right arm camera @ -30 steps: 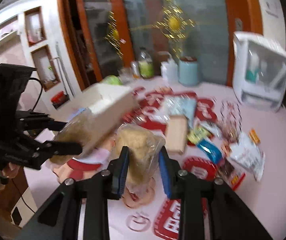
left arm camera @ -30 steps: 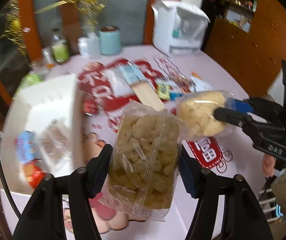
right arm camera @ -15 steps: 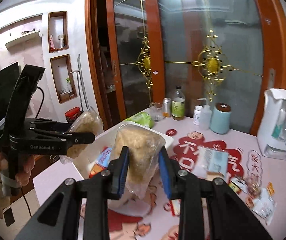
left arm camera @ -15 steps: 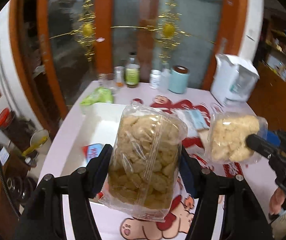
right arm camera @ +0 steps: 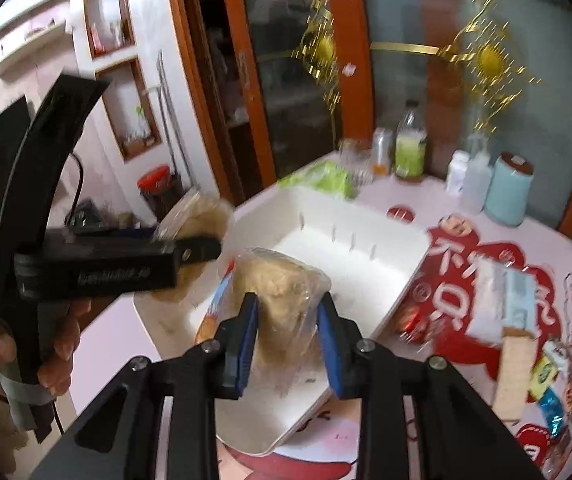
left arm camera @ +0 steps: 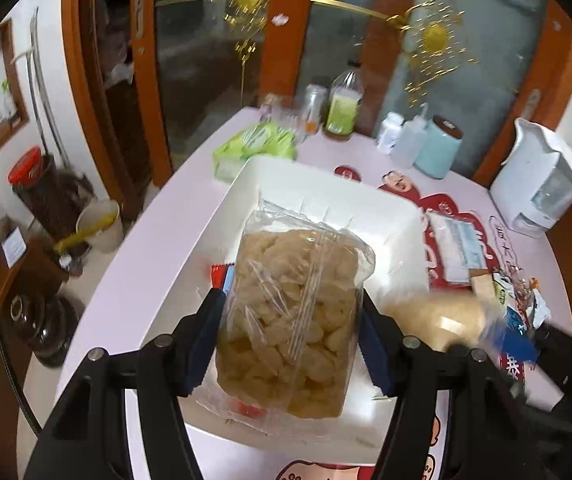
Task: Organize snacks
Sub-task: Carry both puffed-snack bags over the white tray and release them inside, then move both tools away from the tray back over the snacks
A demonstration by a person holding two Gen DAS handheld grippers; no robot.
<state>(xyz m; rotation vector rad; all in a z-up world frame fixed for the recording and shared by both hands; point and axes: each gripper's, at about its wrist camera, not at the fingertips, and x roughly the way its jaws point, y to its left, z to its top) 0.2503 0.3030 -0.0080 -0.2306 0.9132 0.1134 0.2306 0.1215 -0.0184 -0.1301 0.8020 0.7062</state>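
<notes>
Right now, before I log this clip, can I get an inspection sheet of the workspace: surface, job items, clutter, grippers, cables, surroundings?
Surface: pink table with red cartoon print.
Job's things: white bin holding a few packets; two clear bags of puffed snacks, one per gripper, both above the bin; loose snack packets on the table's right side.
Clutter: bottles, light blue canister, green pack, white appliance.
Grippers: left hand-held gripper shut on large snack bag; right hand-held gripper shut on small snack bag.
Cables: black cable behind the left gripper.
Surroundings: orange-framed glass doors, wall niches.
</notes>
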